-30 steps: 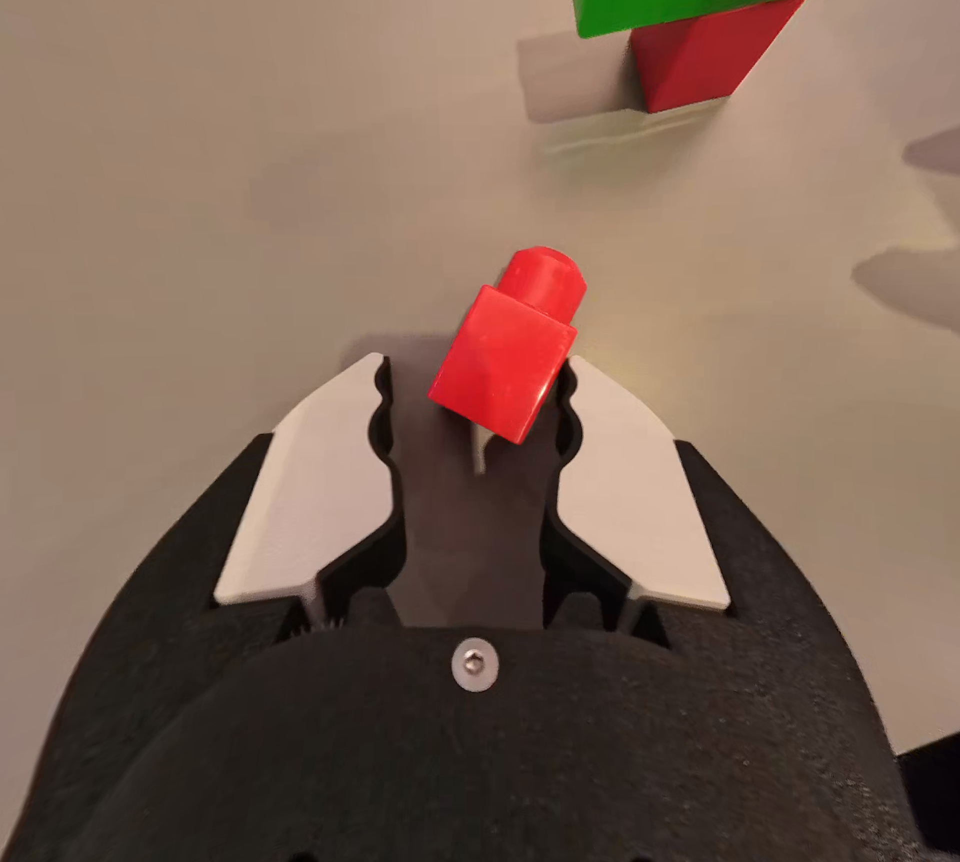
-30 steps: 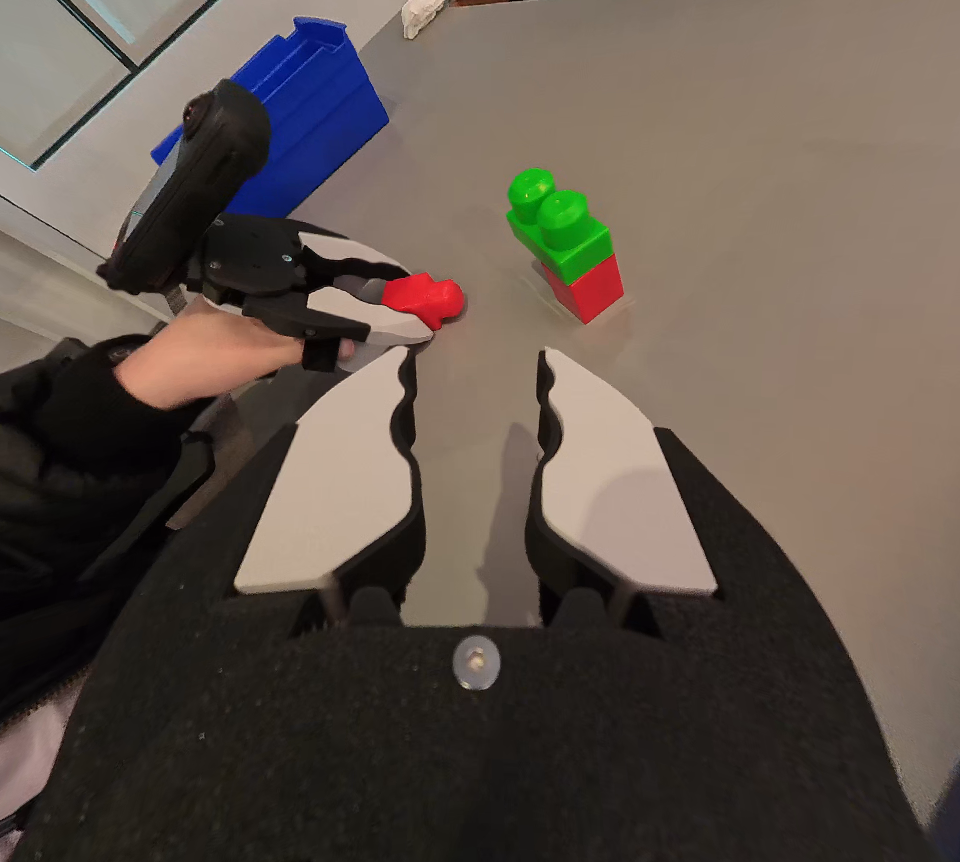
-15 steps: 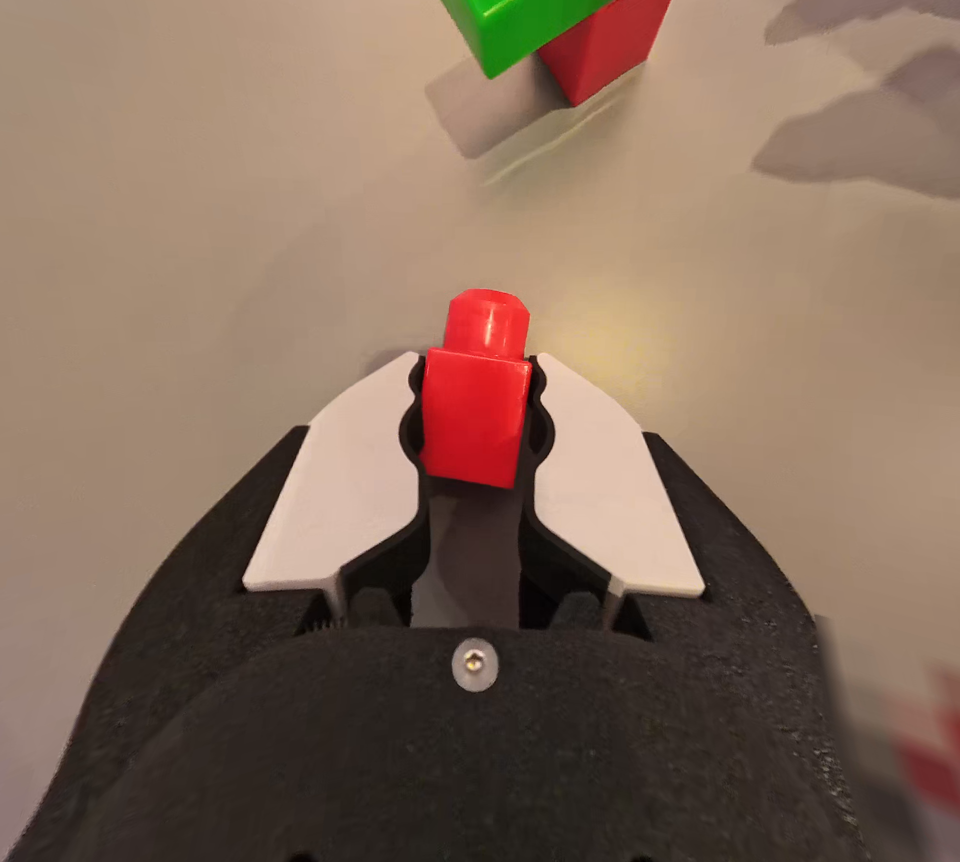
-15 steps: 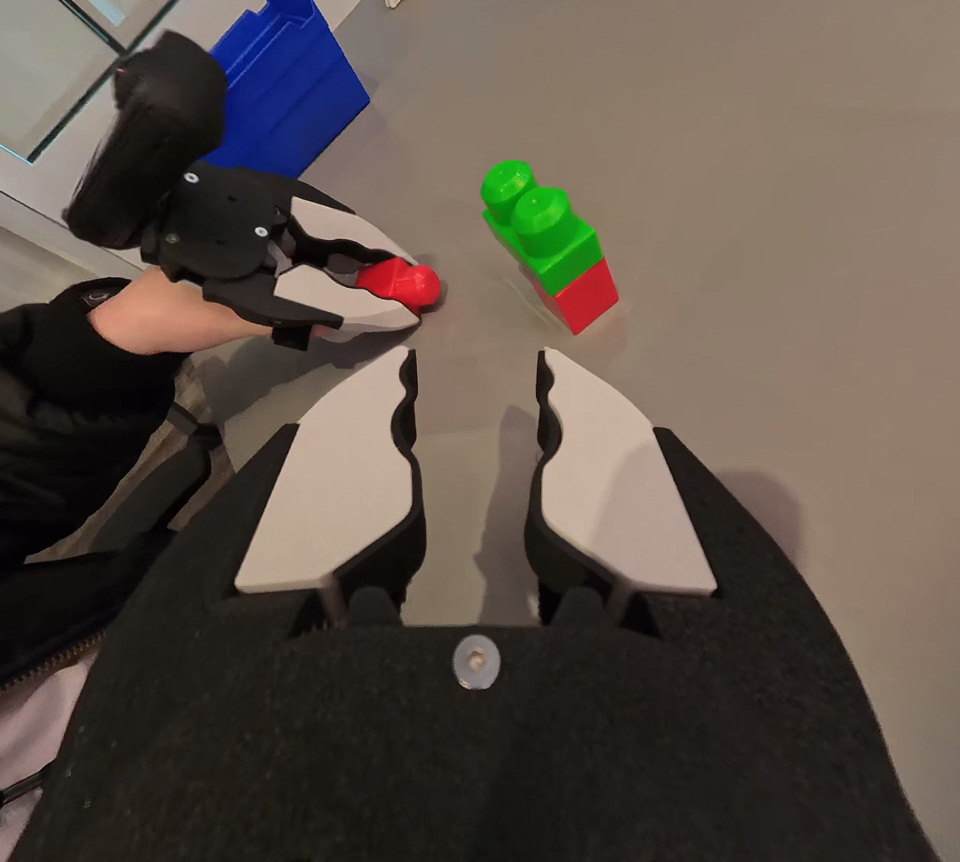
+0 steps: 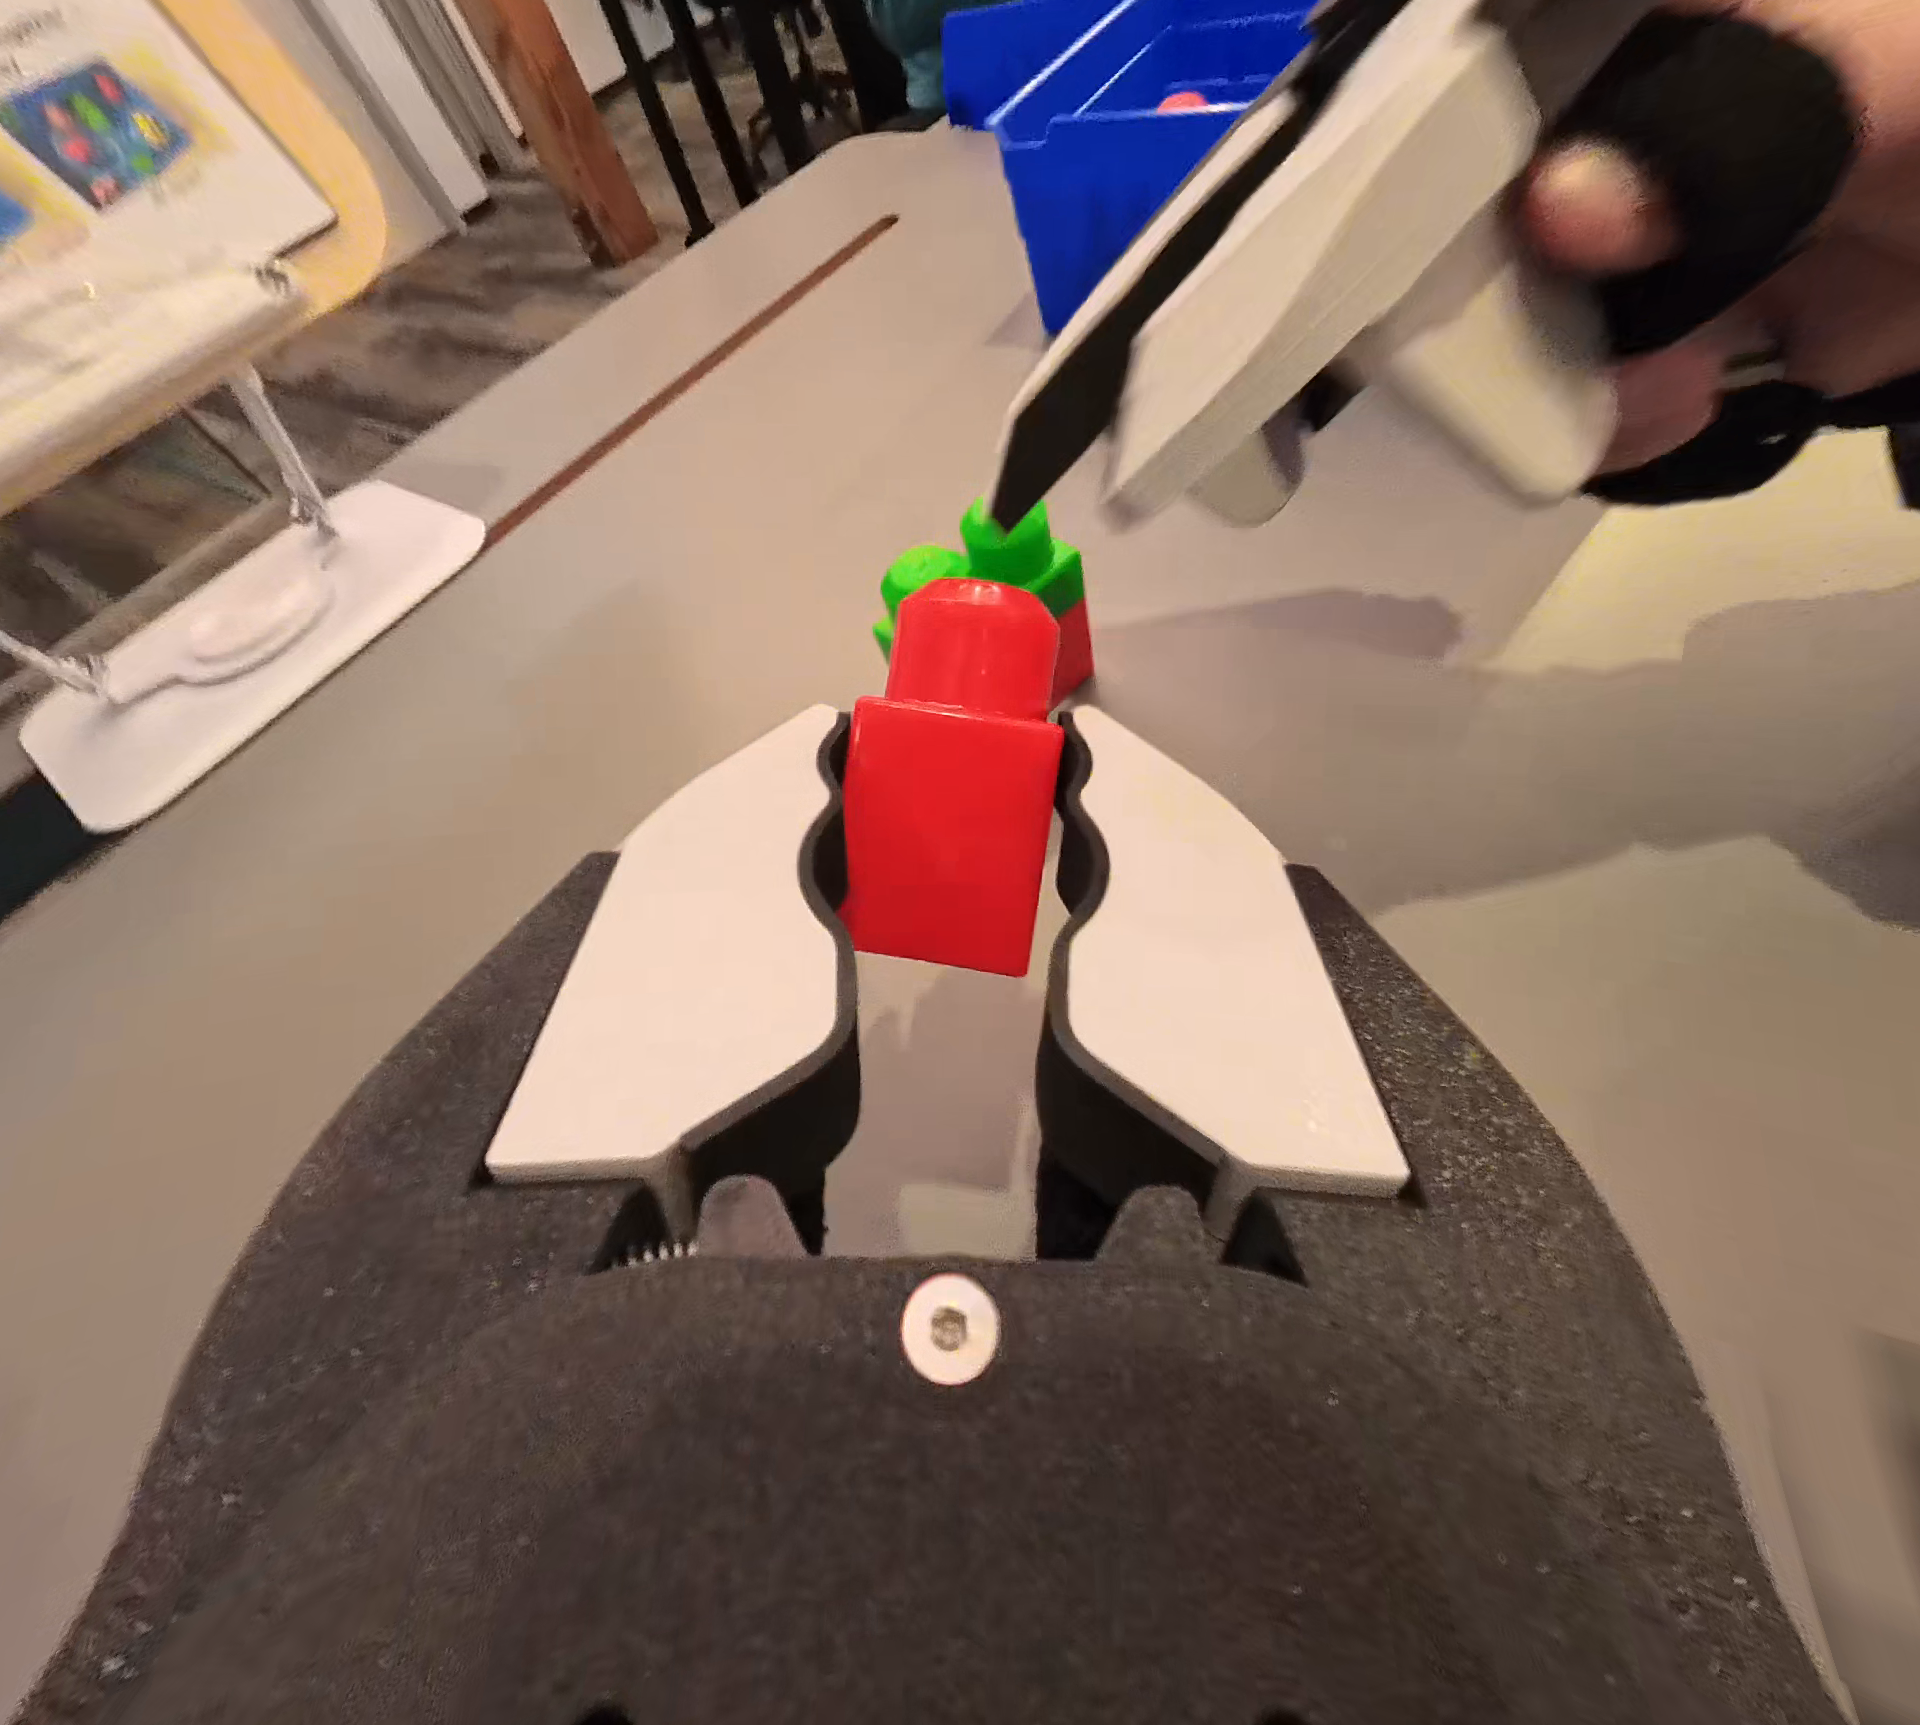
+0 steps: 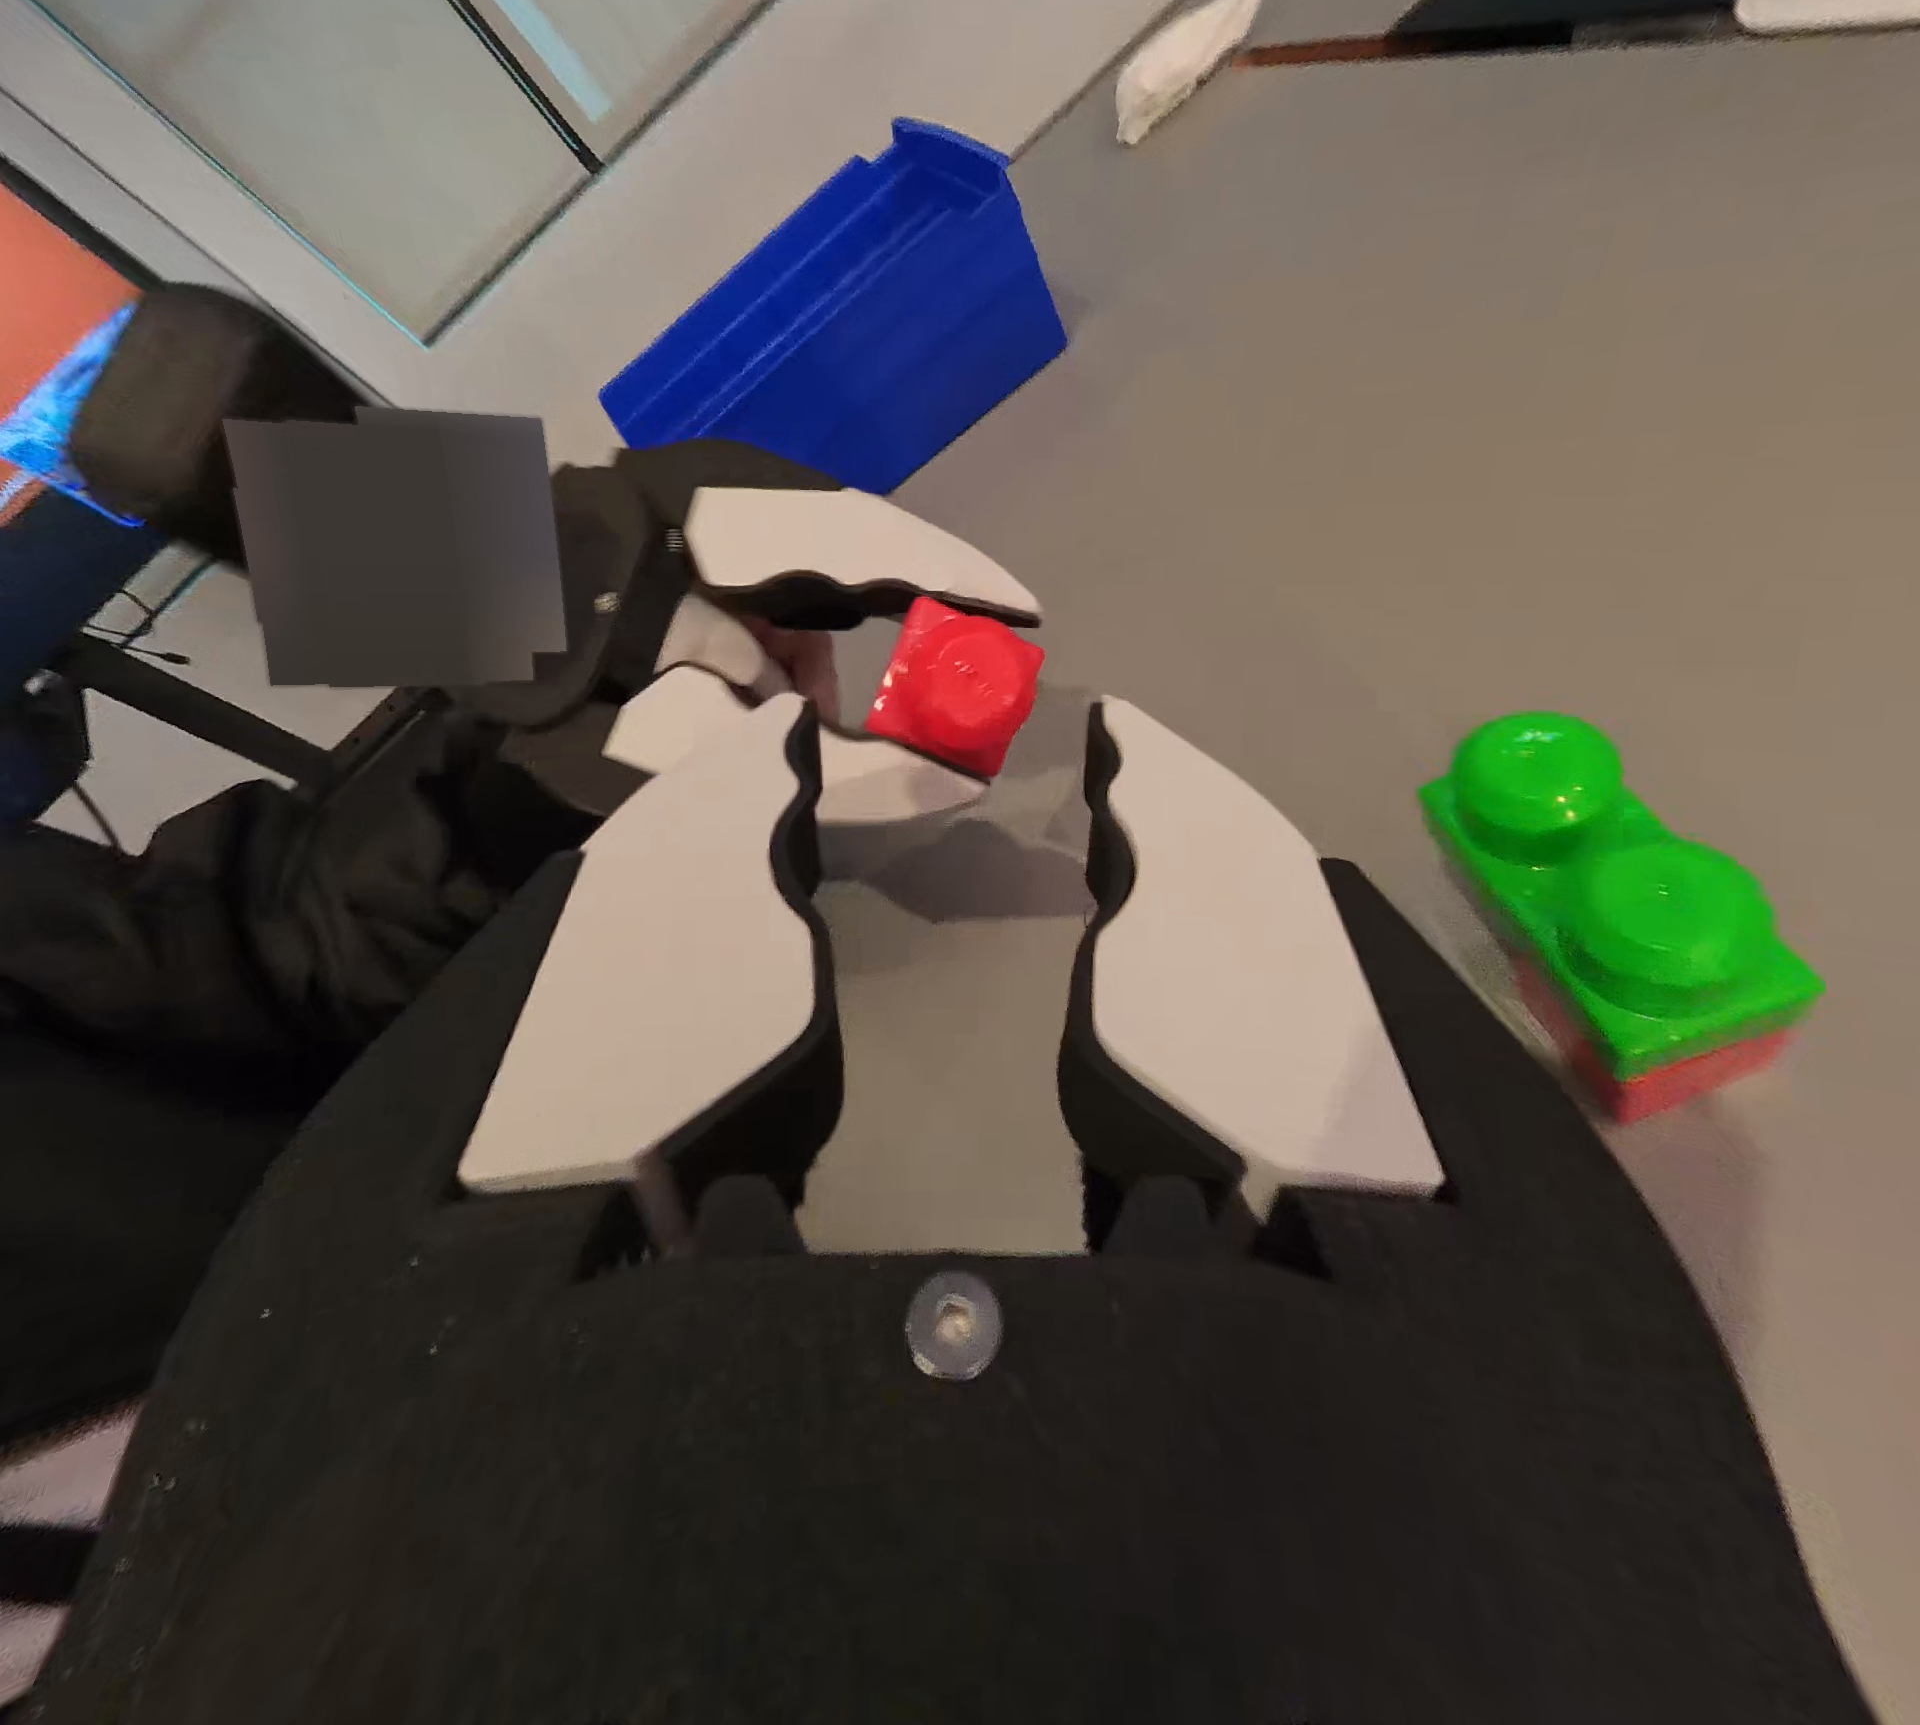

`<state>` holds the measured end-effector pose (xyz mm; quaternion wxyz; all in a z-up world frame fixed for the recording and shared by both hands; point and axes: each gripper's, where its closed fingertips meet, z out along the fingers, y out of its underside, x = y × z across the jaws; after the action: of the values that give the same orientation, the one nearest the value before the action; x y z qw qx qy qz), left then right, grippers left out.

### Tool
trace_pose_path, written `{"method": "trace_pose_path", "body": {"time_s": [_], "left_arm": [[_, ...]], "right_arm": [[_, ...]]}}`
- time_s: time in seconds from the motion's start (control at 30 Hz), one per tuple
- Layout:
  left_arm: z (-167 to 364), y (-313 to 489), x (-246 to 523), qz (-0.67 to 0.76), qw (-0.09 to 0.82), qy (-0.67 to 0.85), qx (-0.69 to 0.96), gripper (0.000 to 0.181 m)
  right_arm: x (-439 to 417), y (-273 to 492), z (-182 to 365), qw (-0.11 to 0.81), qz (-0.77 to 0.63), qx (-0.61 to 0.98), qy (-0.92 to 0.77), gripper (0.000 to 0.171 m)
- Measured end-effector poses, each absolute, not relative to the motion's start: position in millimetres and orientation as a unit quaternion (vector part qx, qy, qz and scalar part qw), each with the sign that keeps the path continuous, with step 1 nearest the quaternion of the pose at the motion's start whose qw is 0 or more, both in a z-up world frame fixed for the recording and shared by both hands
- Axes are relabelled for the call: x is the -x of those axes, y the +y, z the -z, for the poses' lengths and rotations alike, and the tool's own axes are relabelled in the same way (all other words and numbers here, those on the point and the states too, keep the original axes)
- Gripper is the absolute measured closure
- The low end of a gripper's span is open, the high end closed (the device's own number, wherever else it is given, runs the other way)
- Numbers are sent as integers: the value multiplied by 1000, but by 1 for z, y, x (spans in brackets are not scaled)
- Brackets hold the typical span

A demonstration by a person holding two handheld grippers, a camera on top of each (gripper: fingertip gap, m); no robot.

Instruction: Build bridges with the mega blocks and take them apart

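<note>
My left gripper (image 5: 951,740) is shut on a small red one-stud block (image 5: 951,834), held off the grey table with its stud pointing forward. Beyond it stands a green two-stud block (image 5: 1013,548) on a red block (image 5: 1075,652). In the right wrist view the same stack, green block (image 6: 1600,906) over red block (image 6: 1683,1088), sits to the right of my open, empty right gripper (image 6: 951,730). The left gripper (image 6: 935,636) with the red block (image 6: 956,688) shows just ahead of the right fingertips. The right gripper (image 5: 1049,470) hovers over the stack in the left wrist view.
Blue bins (image 5: 1122,148) stand at the table's far right in the left wrist view; another blue bin (image 6: 852,345) lies at the far left in the right wrist view. A white stand base (image 5: 260,636) and a crumpled tissue (image 6: 1195,54) sit farther off. A person sits behind.
My left gripper closed on the red block, lifted it off the table and tilted up toward the stack. My right gripper moved forward and left, close to the held block.
</note>
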<state>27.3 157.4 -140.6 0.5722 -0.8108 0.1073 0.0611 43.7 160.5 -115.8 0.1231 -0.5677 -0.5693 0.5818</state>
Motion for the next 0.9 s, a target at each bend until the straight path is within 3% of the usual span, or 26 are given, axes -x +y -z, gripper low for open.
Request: {"method": "trace_pose_path", "body": {"time_s": [0.1, 0.2, 0.43, 0.57, 0.67, 0.73, 0.9], "left_arm": [[133, 159, -37, -50, 587, 123, 799, 144], [131, 158, -40, -50, 592, 127, 794, 144], [136, 149, -31, -84, 573, 129, 805, 133], [133, 150, -31, -82, 580, 129, 800, 145], [134, 150, -32, -82, 577, 137, 801, 145], [135, 148, -29, -85, 574, 135, 803, 145], [153, 137, -16, -3, 551, 93, 829, 145]], "right_arm": [[-33, 150, 127, 109, -560, 582, -580, 122], [-29, 138, 127, 89, -565, 576, -584, 136], [-28, 140, 113, 109, -564, 576, -582, 137], [-27, 139, 114, 108, -558, 579, -584, 137], [-28, 139, 115, 110, -557, 578, -586, 137], [-32, 143, 111, 117, -561, 569, -590, 123], [-57, 213, 122, 263, -471, 525, -659, 120]]}}
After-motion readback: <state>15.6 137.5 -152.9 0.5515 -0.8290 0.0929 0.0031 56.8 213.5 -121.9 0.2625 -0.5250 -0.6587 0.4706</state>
